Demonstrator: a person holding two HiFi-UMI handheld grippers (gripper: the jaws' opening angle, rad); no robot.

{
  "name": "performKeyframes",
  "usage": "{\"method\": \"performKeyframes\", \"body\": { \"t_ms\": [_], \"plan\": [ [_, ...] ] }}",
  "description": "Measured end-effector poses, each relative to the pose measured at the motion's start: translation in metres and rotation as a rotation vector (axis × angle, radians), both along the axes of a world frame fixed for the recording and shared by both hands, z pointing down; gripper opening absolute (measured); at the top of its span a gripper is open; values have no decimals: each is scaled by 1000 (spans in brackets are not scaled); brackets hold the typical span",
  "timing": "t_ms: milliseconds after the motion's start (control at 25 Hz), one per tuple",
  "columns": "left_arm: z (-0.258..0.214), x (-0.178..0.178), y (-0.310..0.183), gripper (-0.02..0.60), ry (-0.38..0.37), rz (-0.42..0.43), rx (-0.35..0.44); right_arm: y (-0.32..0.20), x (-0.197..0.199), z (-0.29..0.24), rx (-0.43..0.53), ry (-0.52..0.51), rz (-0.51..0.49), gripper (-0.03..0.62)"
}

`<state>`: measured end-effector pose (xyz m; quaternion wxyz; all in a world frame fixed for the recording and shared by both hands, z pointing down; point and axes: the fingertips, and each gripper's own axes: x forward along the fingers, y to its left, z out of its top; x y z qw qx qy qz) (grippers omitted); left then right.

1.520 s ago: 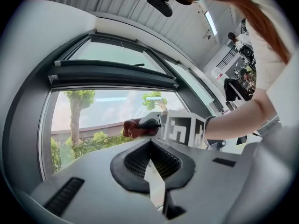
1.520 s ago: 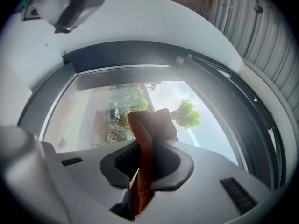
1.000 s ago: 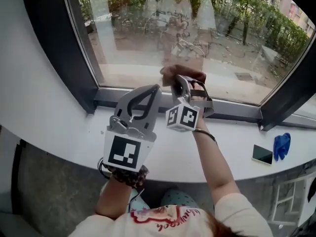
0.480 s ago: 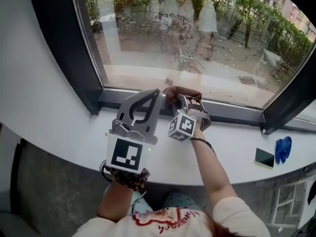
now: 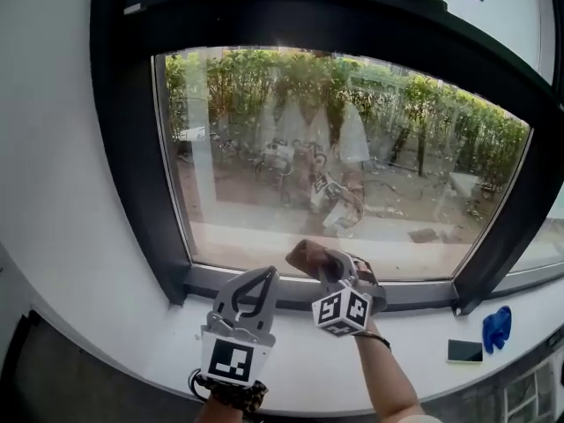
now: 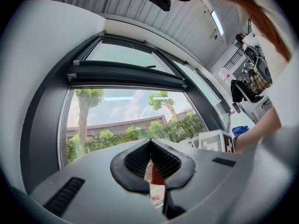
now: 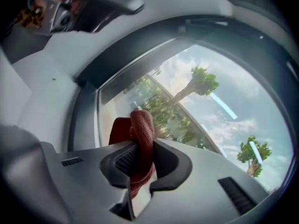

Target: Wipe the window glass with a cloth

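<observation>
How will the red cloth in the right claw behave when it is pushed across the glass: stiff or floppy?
Probably floppy: the cloth bunches and folds over above the right claw. Its rough, towel-like surface should drag on the glass rather than slip.

A dark phone (image 5: 463, 351) is lying flat at the right end of the white surface (image 5: 132, 342) under the window. A crumpled blue item (image 5: 496, 329) is sitting just to its right. A dark frame (image 5: 123, 166) is running around the pane. Outside, a green hedge (image 5: 458, 122) is standing behind parked bicycles (image 5: 328, 194). A white wall (image 5: 44, 148) is filling the left side.
</observation>
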<state>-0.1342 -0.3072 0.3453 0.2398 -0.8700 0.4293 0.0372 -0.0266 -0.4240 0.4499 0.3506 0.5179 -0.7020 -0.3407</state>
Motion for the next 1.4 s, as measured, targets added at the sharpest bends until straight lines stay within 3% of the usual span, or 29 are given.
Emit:
{"method": "performKeyframes", "body": {
  "t_ms": [120,320,440,600,720,880,1040,1400],
  "plan": [
    [-3,-9,-1,18,32,-7,1,12,1,-113,247,45,24,63],
    [-11,-14,0,18,44,-6,13,47,-27,-314,710,215,63,63],
    [-14,-17,1,18,49,-9,17,41,-55,-385,848,379,81,64],
    [-13,-21,4,18,43,-15,28,10,-79,-396,856,540,93,61],
    [-8,-26,4,18,46,-16,17,-10,-81,-393,858,571,114,61],
    [-2,-31,3,17,62,-20,-2,-18,-82,-390,857,509,108,51],
    [-4,-30,4,18,76,-14,2,-20,-84,-370,792,441,77,49],
    [0,-26,13,18,71,-11,-11,-25,-93,-272,627,362,-11,49]
  ]
}}
